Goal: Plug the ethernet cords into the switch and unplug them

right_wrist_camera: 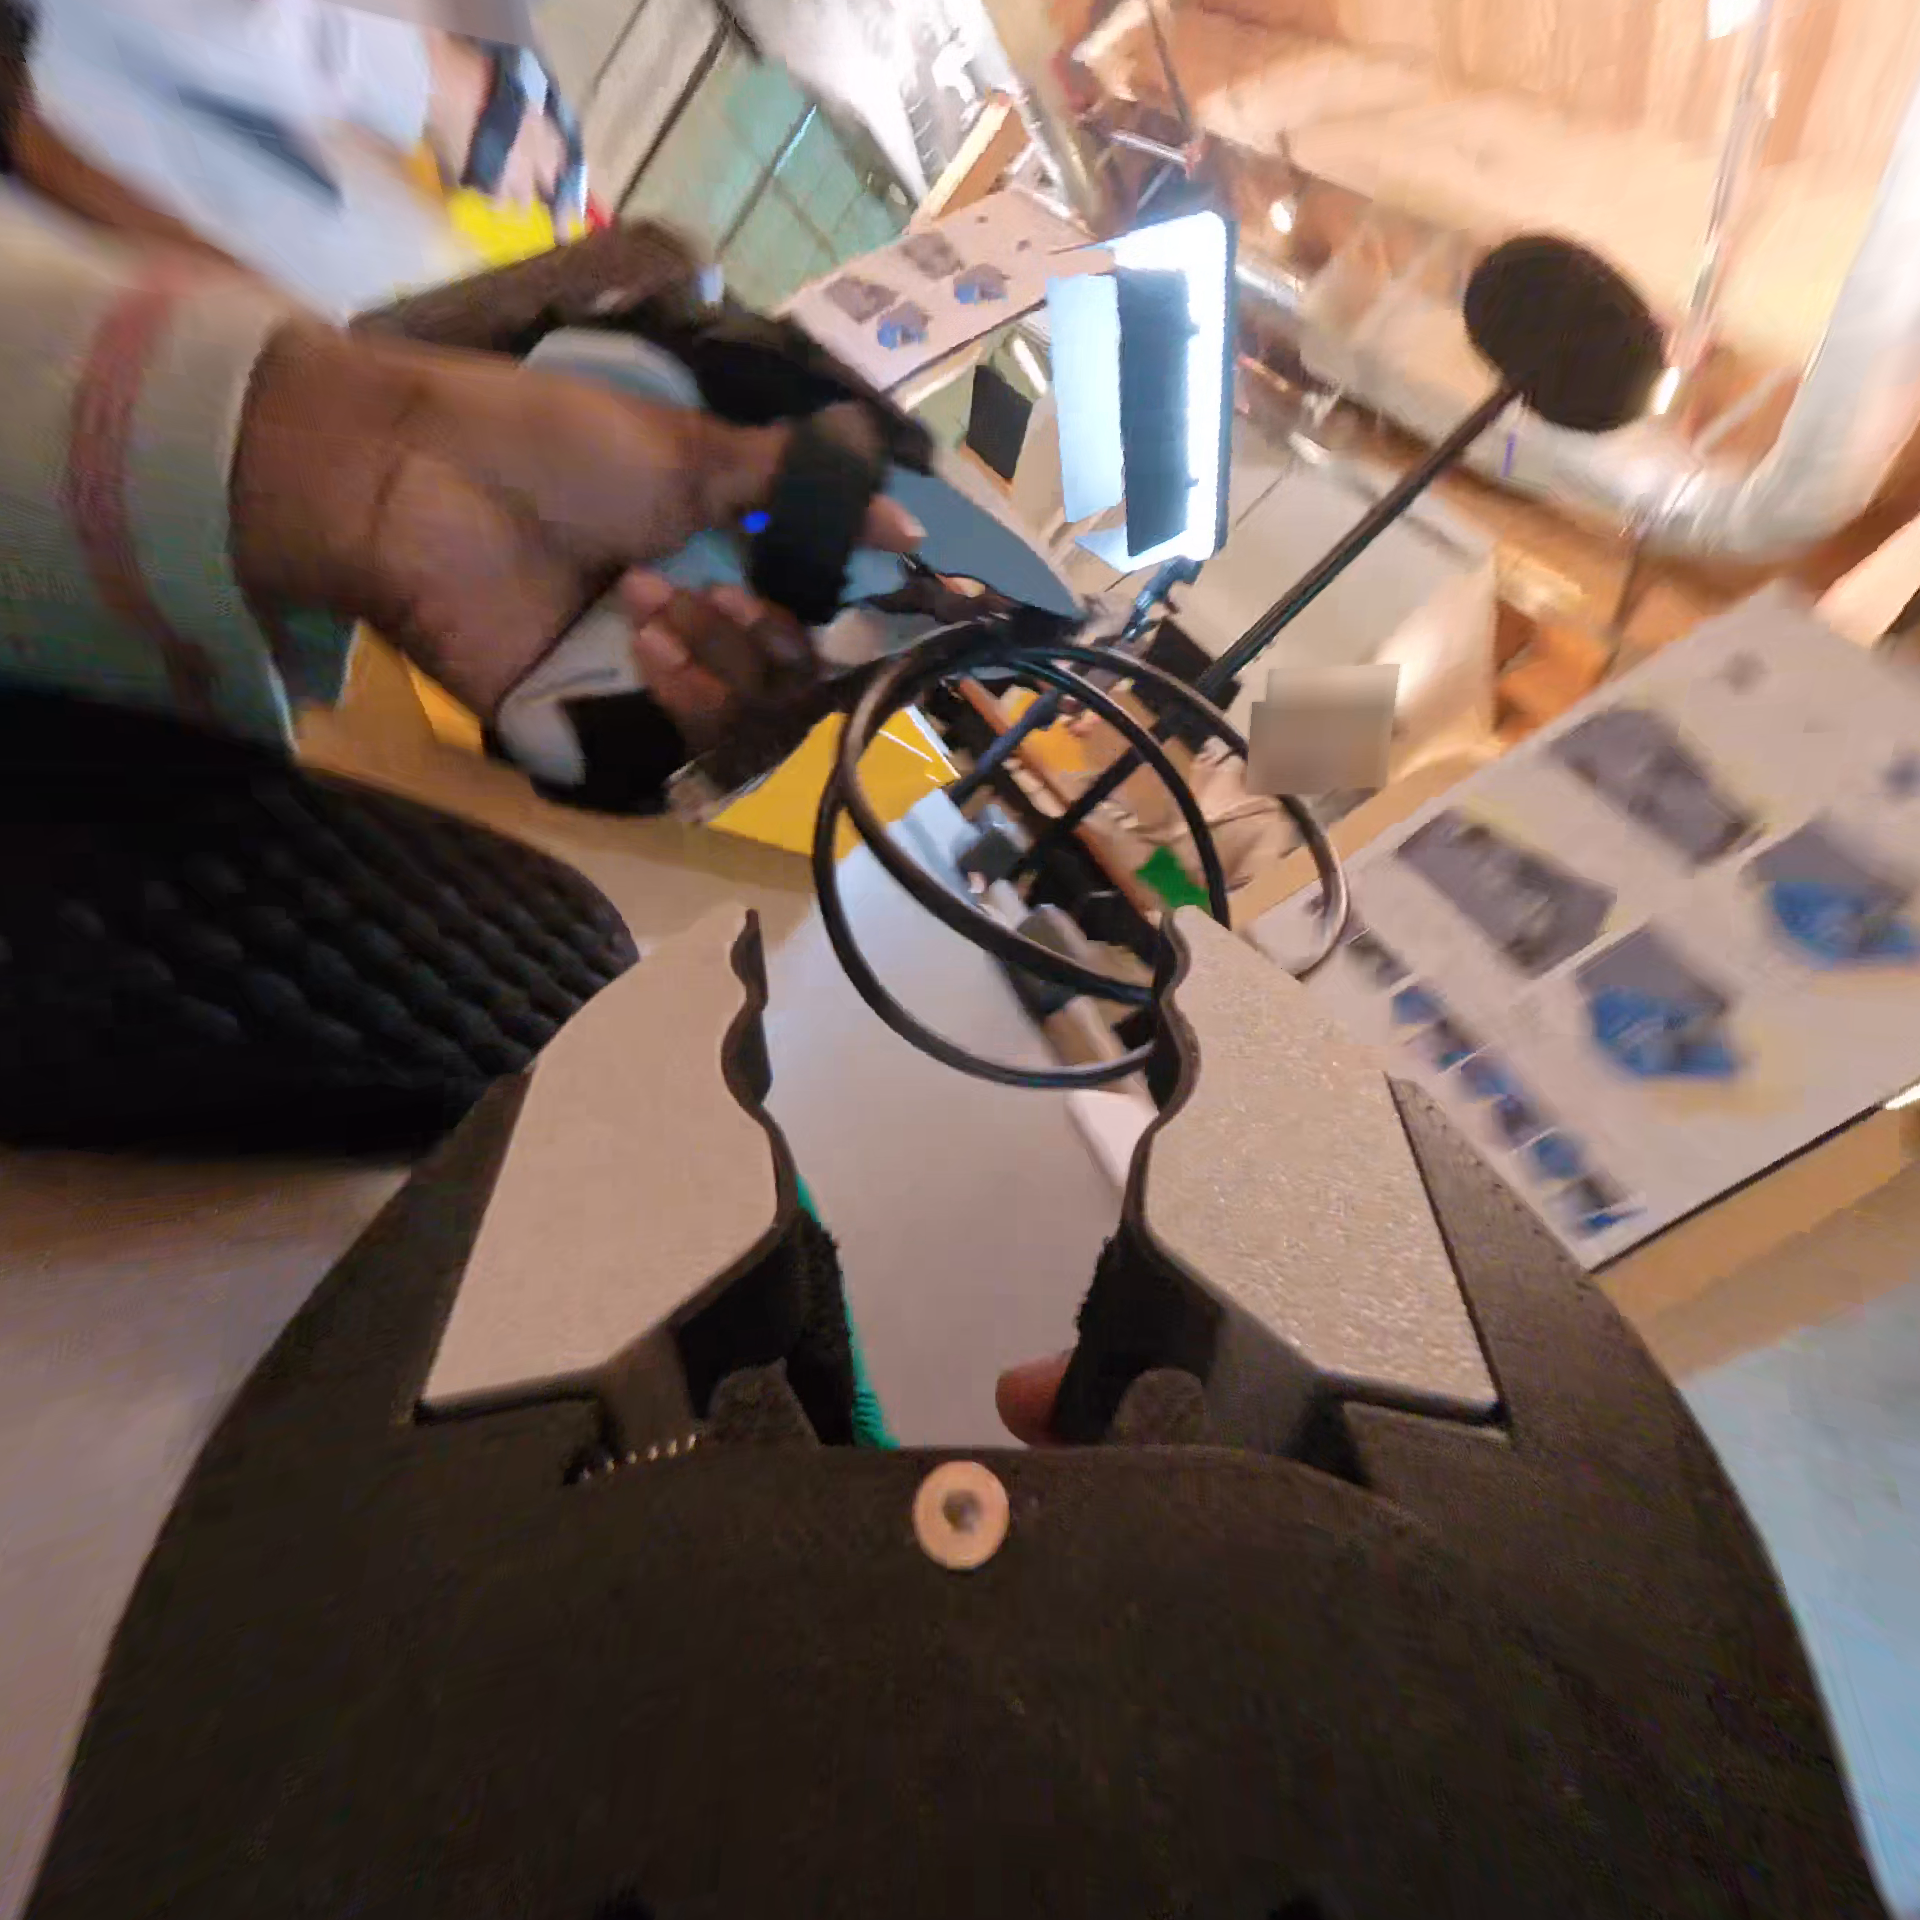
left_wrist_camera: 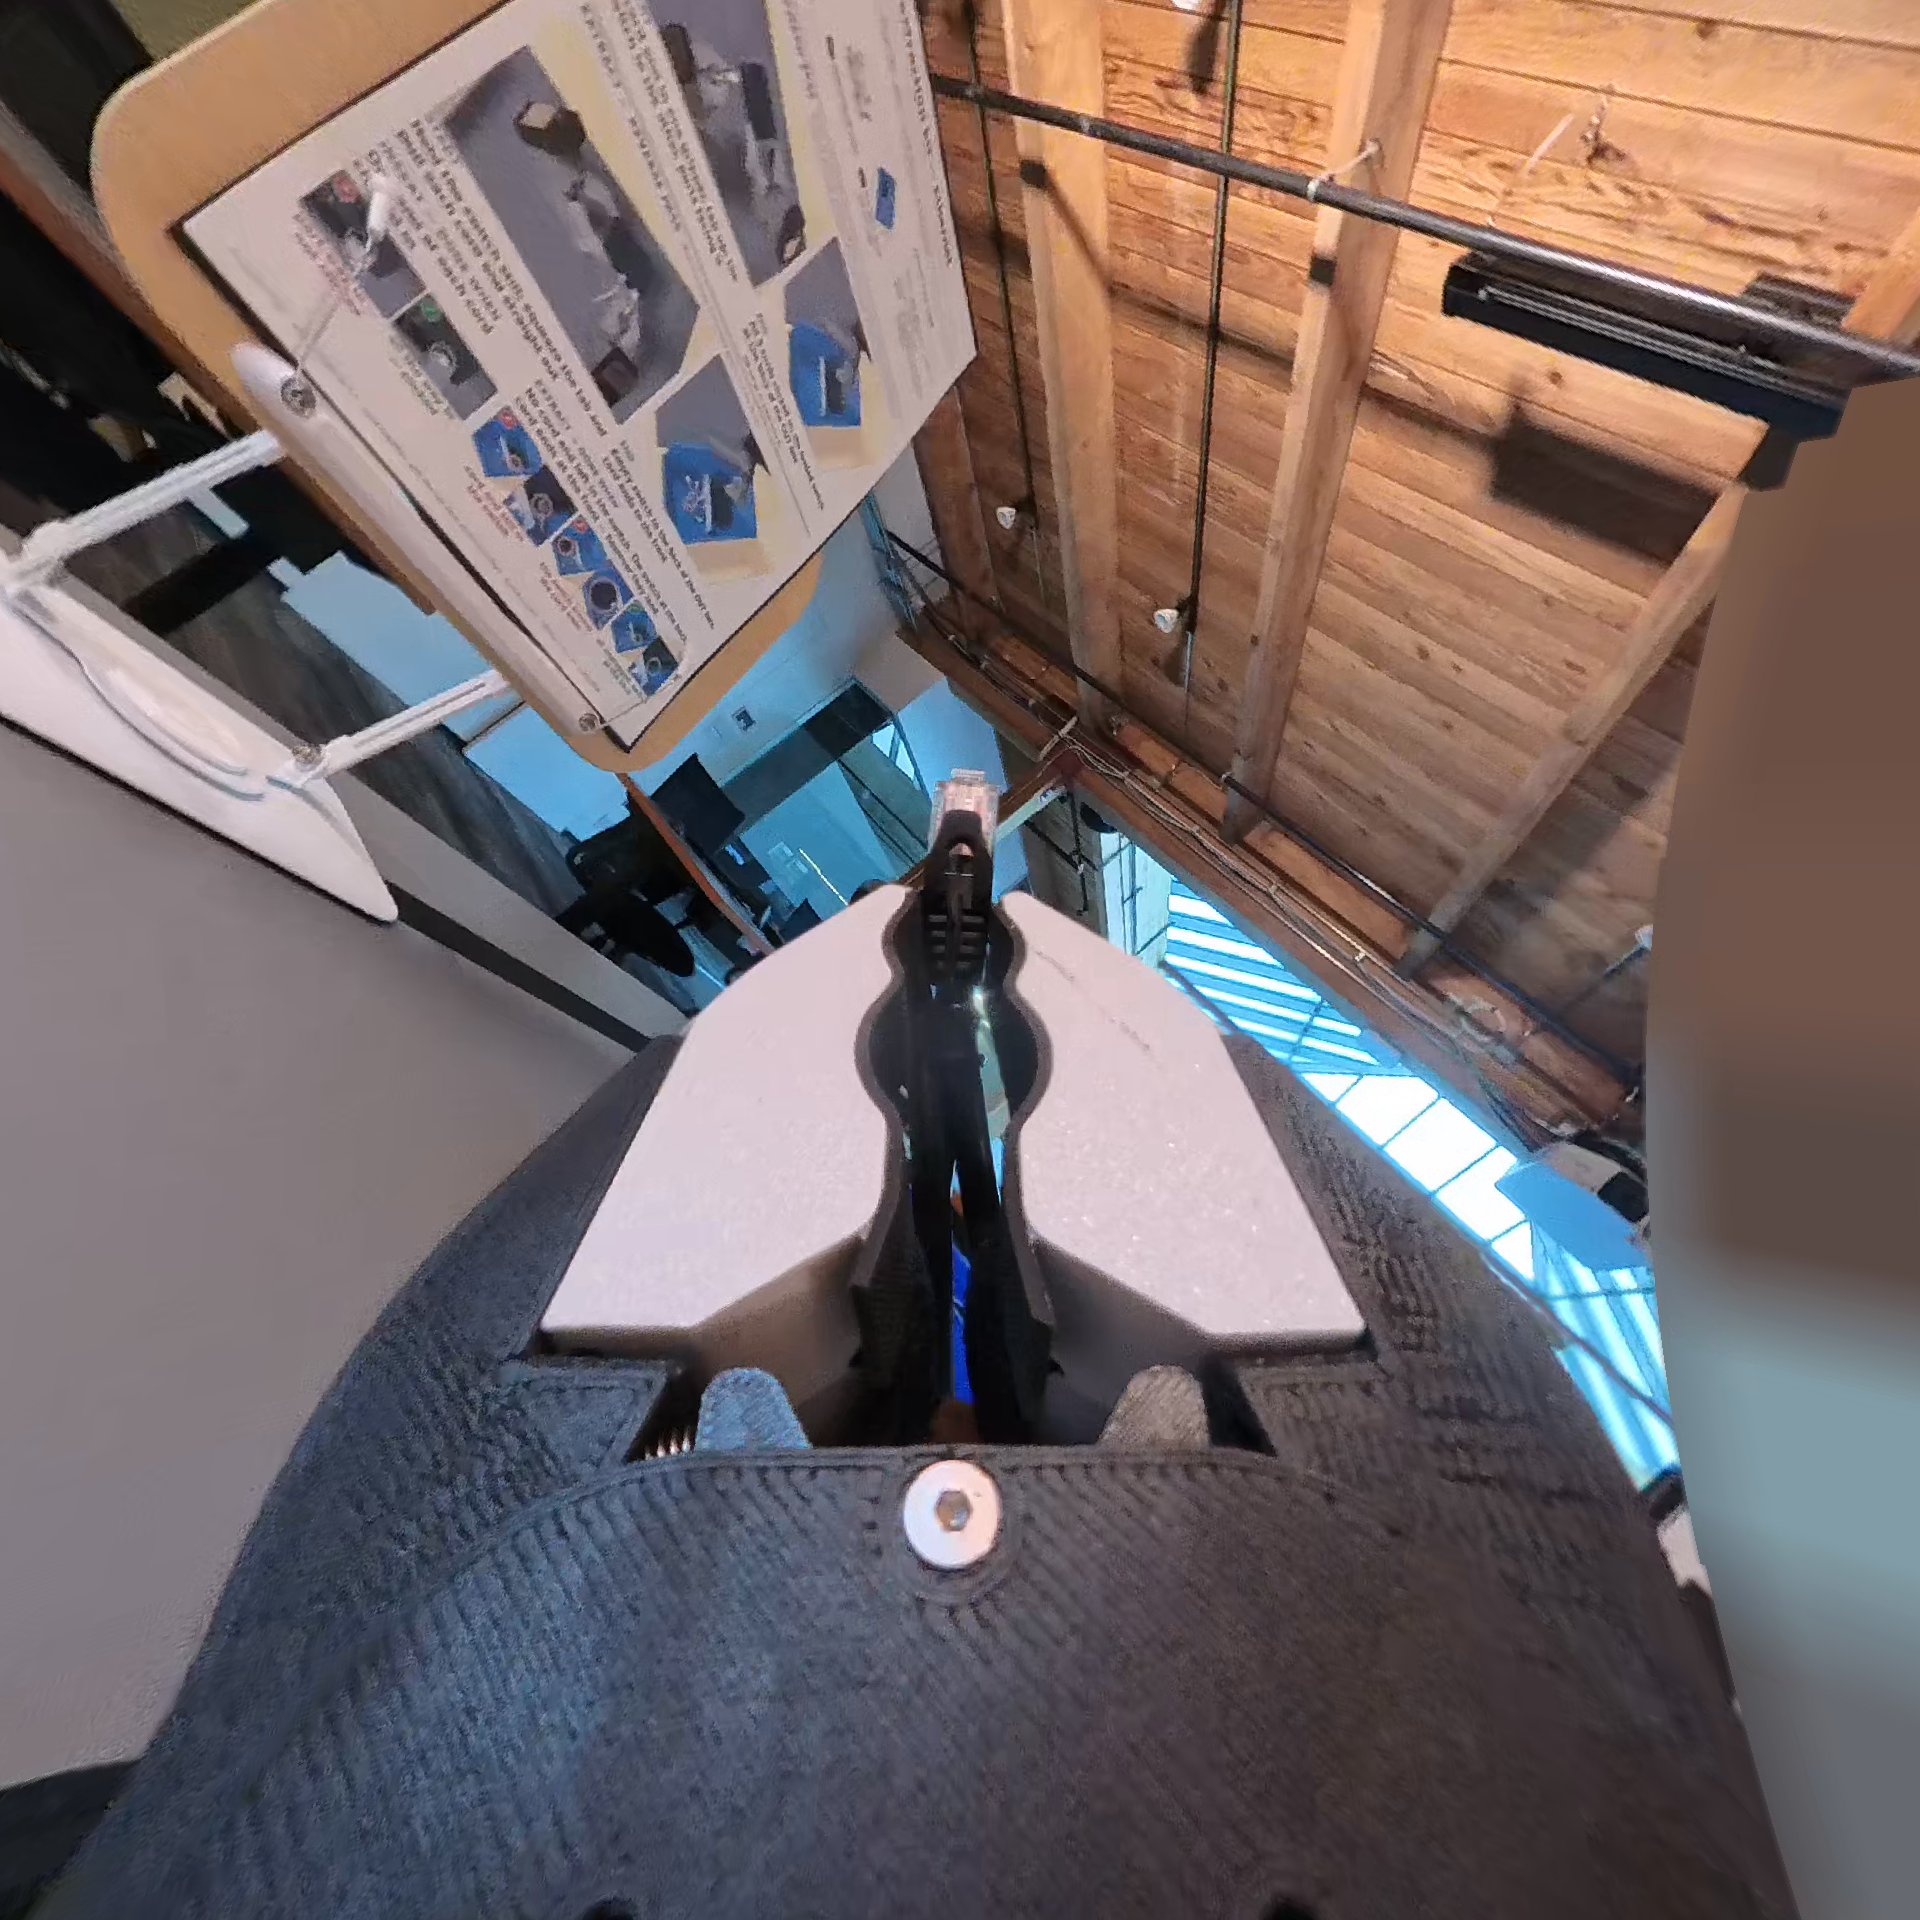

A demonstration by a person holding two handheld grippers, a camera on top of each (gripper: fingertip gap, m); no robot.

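Observation:
My left gripper (left_wrist_camera: 951, 914) is shut on a black ethernet cord (left_wrist_camera: 951, 1039). Its clear plug (left_wrist_camera: 961, 795) sticks out past the fingertips and points up toward the ceiling. The cord runs back between the grey fingers (left_wrist_camera: 748, 1122). My right gripper (right_wrist_camera: 961, 945) is open and empty. In the right wrist view, a person's hand (right_wrist_camera: 468, 499) holds the left gripper (right_wrist_camera: 977, 566) at the upper left, and the black cord hangs from it in loops (right_wrist_camera: 1023, 862) just beyond my right fingertips. The switch is not in view.
An instruction sheet on a wooden board (left_wrist_camera: 582, 343) stands at the upper left on white struts above a grey table (left_wrist_camera: 208, 1091). It also shows in the right wrist view (right_wrist_camera: 1621, 935). A bright lamp panel (right_wrist_camera: 1143, 384), a black stand (right_wrist_camera: 1351, 561) and a dark woven pad (right_wrist_camera: 260, 935) are nearby. The right view is blurred.

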